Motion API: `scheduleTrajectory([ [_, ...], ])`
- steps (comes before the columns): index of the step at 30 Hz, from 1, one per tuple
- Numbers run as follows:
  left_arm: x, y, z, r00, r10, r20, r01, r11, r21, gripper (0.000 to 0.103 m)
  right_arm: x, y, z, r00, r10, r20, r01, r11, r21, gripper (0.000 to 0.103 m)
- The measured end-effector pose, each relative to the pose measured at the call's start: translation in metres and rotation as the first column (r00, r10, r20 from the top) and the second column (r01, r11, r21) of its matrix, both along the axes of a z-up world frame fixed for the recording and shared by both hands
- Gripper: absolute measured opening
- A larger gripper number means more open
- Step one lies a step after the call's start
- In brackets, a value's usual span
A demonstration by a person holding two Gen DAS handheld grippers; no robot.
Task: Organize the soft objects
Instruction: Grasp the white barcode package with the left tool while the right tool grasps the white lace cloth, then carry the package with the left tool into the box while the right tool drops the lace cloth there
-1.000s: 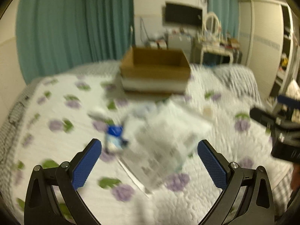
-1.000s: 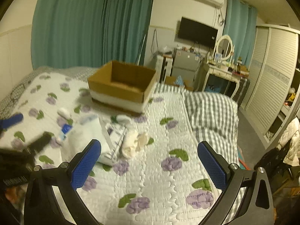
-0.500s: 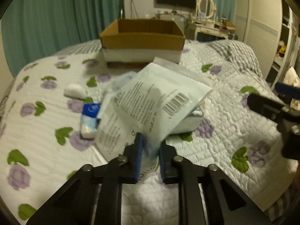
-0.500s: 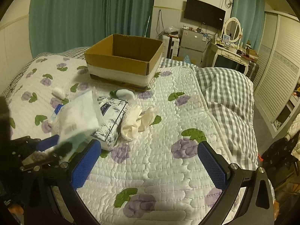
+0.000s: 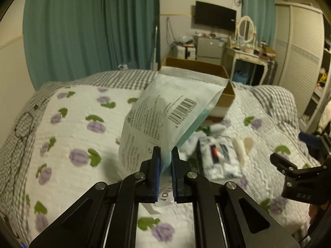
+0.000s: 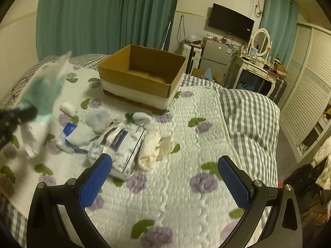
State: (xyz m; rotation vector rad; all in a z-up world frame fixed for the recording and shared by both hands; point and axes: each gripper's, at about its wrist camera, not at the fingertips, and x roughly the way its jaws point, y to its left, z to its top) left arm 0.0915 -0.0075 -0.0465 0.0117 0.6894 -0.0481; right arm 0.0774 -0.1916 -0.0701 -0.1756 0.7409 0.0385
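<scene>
Both left fingers (image 5: 155,165) clamped, packet (image 5: 165,115) lifted higher

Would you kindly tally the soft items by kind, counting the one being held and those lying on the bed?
Teal packet, held in the left gripper: 1
Tissue packs: 2
Socks, roughly: 5
Total: about 8

The right gripper (image 6: 164,177) hangs wide open above the quilt (image 6: 186,144); a tissue pack (image 6: 122,142) and socks (image 6: 153,150) lie near, a cardboard box (image 6: 142,76) farther back.
</scene>
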Motion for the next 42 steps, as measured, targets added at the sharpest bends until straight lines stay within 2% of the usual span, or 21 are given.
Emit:
scheduleTrajectory([
  [2, 0.012, 0.004, -0.003, 1.0, 0.012, -0.009, -0.012, 1.0, 0.0, 0.009, 0.016, 0.001, -0.006, 0.999, 0.027, -0.039, -0.028, 0.999, -0.018, 0.087],
  [3, 0.017, 0.004, -0.004, 1.0, 0.016, -0.012, -0.016, 1.0, 0.004, 0.009, 0.024, 0.001, -0.011, 0.997, 0.038, -0.061, -0.04, 0.999, -0.028, 0.086],
  [6, 0.035, 0.007, -0.014, 0.999, 0.035, -0.024, -0.035, 0.999, 0.027, 0.009, 0.052, -0.001, -0.035, 0.987, 0.061, -0.15, -0.068, 0.997, -0.04, 0.085],
  [10, 0.053, 0.011, -0.033, 0.997, 0.05, -0.062, -0.049, 0.999, 0.02, 0.009, 0.083, -0.007, -0.067, 0.958, 0.103, -0.268, -0.096, 0.995, 0.038, 0.085],
  [15, 0.064, 0.013, -0.052, 0.993, 0.056, -0.099, -0.055, 0.998, 0.013, 0.009, 0.114, -0.009, -0.097, 0.933, 0.106, -0.343, -0.089, 0.994, 0.066, 0.085],
  [16, 0.064, 0.012, -0.054, 0.993, 0.054, -0.103, -0.053, 0.999, 0.014, 0.009, 0.118, -0.009, -0.1, 0.931, 0.105, -0.349, -0.087, 0.994, 0.068, 0.082],
  [18, 0.064, 0.011, -0.056, 0.993, 0.048, -0.106, -0.046, 0.999, 0.018, 0.009, 0.128, -0.007, -0.107, 0.926, 0.113, -0.361, -0.09, 0.993, 0.079, 0.066],
  [20, 0.063, 0.01, -0.056, 0.993, 0.046, -0.106, -0.043, 0.999, 0.025, 0.009, 0.135, -0.004, -0.115, 0.918, 0.129, -0.376, -0.096, 0.99, 0.105, 0.04],
  [22, 0.062, 0.009, -0.055, 0.993, 0.047, -0.109, -0.044, 0.999, 0.029, 0.009, 0.133, -0.003, -0.115, 0.922, 0.129, -0.365, -0.094, 0.989, 0.113, 0.028],
  [23, 0.06, 0.009, -0.054, 0.993, 0.047, -0.109, -0.044, 0.999, 0.031, 0.009, 0.13, -0.003, -0.112, 0.927, 0.13, -0.351, -0.098, 0.989, 0.109, 0.02],
  [27, 0.054, 0.008, -0.041, 0.995, 0.039, -0.096, -0.038, 0.999, 0.018, 0.009, 0.112, -0.008, -0.083, 0.954, 0.143, -0.263, -0.111, 0.985, 0.132, 0.016],
  [36, 0.035, 0.004, 0.031, 1.0, -0.003, 0.026, 0.003, 1.0, -0.024, 0.009, 0.074, -0.007, 0.013, 0.978, 0.185, -0.097, -0.17, 0.974, 0.147, 0.015],
  [42, 0.057, -0.009, 0.082, 0.994, -0.049, 0.095, 0.052, 0.998, -0.023, 0.009, 0.072, 0.0, 0.087, 0.976, 0.219, 0.025, -0.22, 0.967, 0.126, 0.015],
])
